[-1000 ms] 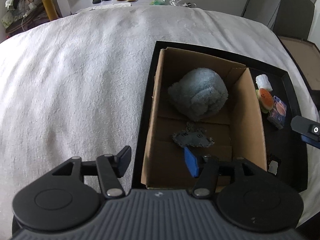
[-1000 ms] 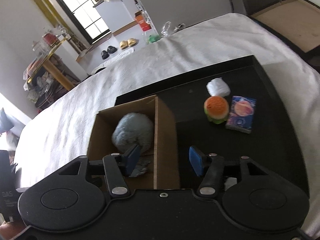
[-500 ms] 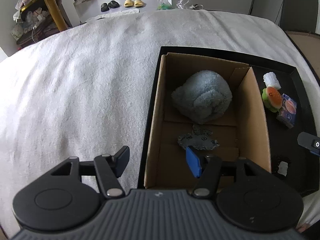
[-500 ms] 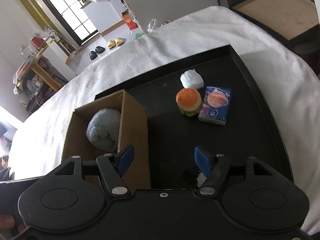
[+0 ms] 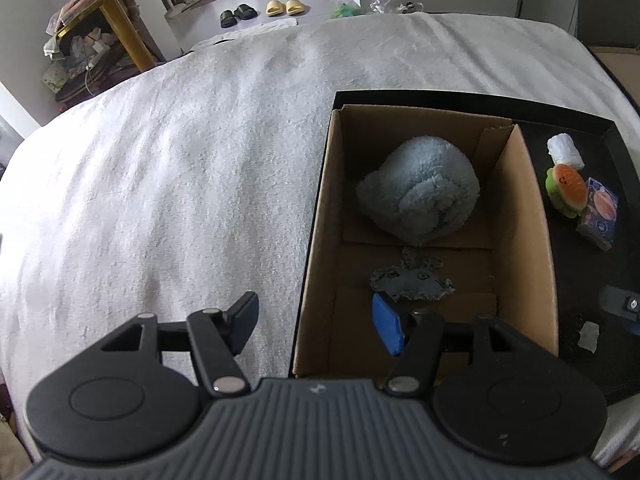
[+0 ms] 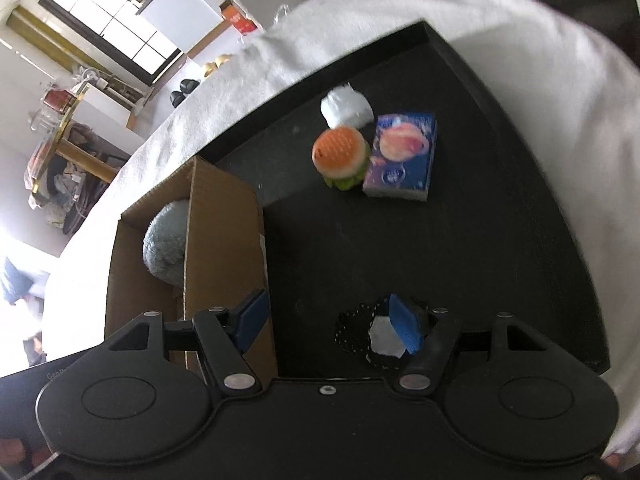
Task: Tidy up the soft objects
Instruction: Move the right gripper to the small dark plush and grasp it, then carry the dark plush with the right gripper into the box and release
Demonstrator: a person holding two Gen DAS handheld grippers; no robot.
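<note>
While the open brown cardboard box holds only the fluffy grey-blue plush ball at its far end, the record for this moment reads as follows.

Change since a second ago: the right gripper has swung away from the box and now faces the black tray, its view having shifted from box interior to tray floor. Judged meaning: one soft item is stored, and the next pick is being lined up.

Remaining items, all on the tray, well apart from the right jaws and ahead of them: orange-and-green plush burger toy; white crumpled soft wad just behind it; blue printed tissue pack touching the burger's side. A black dotted mesh scrap with a white tag lies between the right fingers, closest to its right pad.

Jaws: right gripper spread wide, holding nothing. Left gripper likewise spread and empty, straddling the box's near left wall, above a torn grey label patch on the box floor.
</note>
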